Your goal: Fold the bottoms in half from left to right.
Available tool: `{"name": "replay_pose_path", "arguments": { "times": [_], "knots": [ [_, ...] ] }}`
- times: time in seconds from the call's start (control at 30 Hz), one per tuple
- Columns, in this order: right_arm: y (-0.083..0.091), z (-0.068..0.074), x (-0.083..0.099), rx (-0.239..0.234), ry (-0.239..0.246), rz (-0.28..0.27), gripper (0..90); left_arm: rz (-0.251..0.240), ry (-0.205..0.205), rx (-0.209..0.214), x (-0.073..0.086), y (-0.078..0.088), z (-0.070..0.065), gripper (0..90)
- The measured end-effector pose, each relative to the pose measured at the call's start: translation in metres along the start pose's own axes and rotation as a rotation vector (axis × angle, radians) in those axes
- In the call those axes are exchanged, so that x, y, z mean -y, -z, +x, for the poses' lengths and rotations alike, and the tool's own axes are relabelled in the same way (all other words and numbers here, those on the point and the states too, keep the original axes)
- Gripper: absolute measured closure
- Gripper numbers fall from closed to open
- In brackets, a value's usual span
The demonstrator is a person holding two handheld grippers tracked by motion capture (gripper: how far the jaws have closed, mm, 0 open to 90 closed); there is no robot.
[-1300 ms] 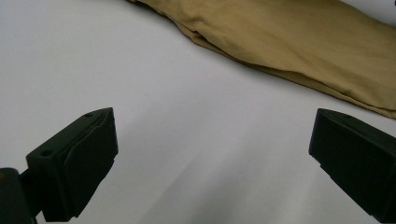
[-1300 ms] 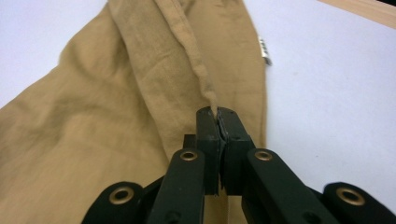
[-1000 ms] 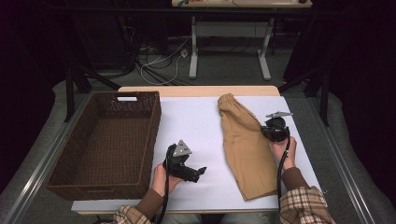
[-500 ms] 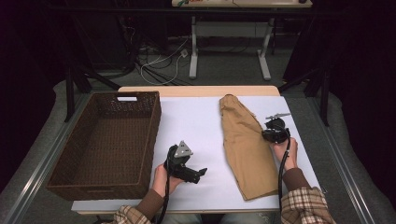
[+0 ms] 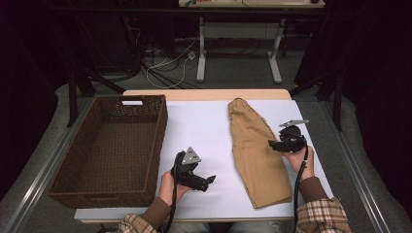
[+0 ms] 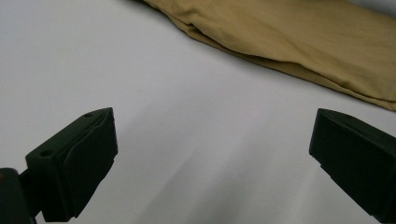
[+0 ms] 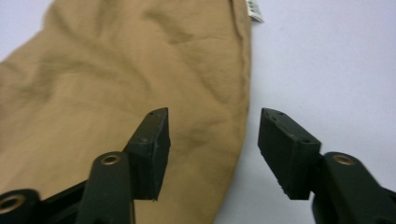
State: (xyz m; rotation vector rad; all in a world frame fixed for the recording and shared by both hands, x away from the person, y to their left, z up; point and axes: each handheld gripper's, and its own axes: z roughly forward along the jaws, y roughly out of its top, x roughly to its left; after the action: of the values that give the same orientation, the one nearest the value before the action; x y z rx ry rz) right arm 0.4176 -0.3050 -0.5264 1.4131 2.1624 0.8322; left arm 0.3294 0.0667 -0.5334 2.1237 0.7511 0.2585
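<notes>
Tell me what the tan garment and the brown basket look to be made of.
Tan garment: seemingly a woven cotton-like cloth, matte, with soft creases and a stitched edge seam in the right gripper view. Brown basket: apparently woven wicker or rattan, dark brown, with a ribbed weave on walls and floor.

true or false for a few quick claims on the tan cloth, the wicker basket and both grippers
1. The folded tan cloth lies inside the brown wicker basket. False: it lies on the white table cover, right of the basket.
2. The right gripper has its jaws apart with nothing clamped. True; they have just been opening, above the cloth's edge.
3. The left gripper grips the cloth. False: its jaws stand wide over bare table cover.
4. The basket holds nothing. True.
</notes>
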Motion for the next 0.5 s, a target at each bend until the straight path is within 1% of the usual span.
{"name": "replay_pose_path", "arguments": {
  "times": [0.03, 0.17, 0.37, 0.5],
  "knots": [
    [0.002, 0.001, 0.001, -0.010, 0.002, -0.001, 37.4, 0.000, 0.000, -0.001, 0.000, 0.000, 0.000, 0.8],
    [0.008, 0.005, 0.004, -0.045, 0.016, -0.001, 30.6, 0.000, 0.000, 0.001, 0.000, 0.000, 0.000, 0.8],
    [0.017, 0.009, 0.011, -0.092, 0.028, 0.002, 21.8, 0.000, -0.001, -0.003, 0.000, 0.001, 0.000, 0.8],
    [0.021, 0.014, 0.019, -0.123, 0.039, 0.001, 17.4, 0.001, -0.002, -0.003, 0.000, 0.000, 0.000, 0.8]
  ]
}}
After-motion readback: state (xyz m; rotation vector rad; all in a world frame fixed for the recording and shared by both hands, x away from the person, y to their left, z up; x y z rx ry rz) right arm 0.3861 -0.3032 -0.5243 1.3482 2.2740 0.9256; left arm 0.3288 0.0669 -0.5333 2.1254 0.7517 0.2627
